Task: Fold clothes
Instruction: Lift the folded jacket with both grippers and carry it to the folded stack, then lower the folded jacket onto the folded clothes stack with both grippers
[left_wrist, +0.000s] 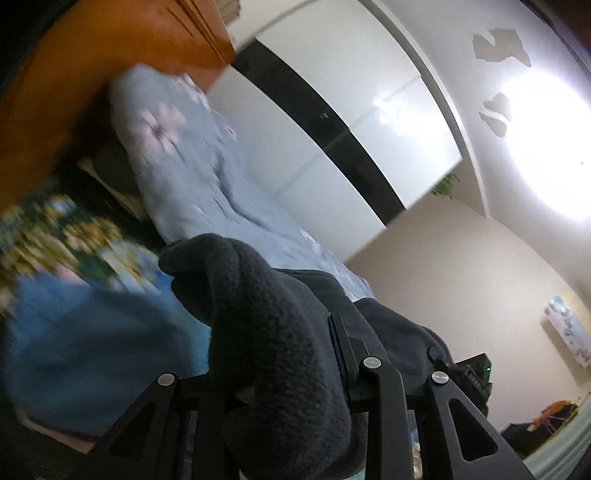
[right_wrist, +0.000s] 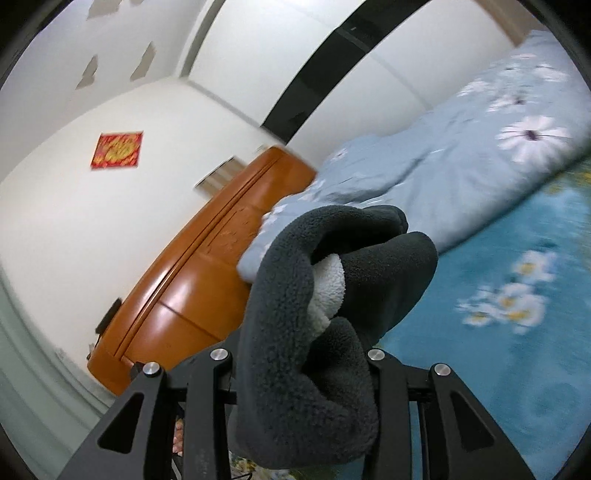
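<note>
The dark grey fleece garment (left_wrist: 266, 332) bunches between the fingers of the left gripper (left_wrist: 280, 373), which pinches it above the blue floral bed sheet (right_wrist: 498, 258). The right gripper (right_wrist: 303, 373) clamps another thick fold, its white fluffy lining (right_wrist: 328, 284) showing.

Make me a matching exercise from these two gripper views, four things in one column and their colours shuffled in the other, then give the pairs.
Things:
1. fleece garment
2. headboard
3. duvet
4. wall decoration

Colours:
A. light blue with white flowers
B. red and gold
C. dark grey with a white lining
D. orange-brown wood

Pairs: 1-C, 2-D, 3-A, 4-B
</note>
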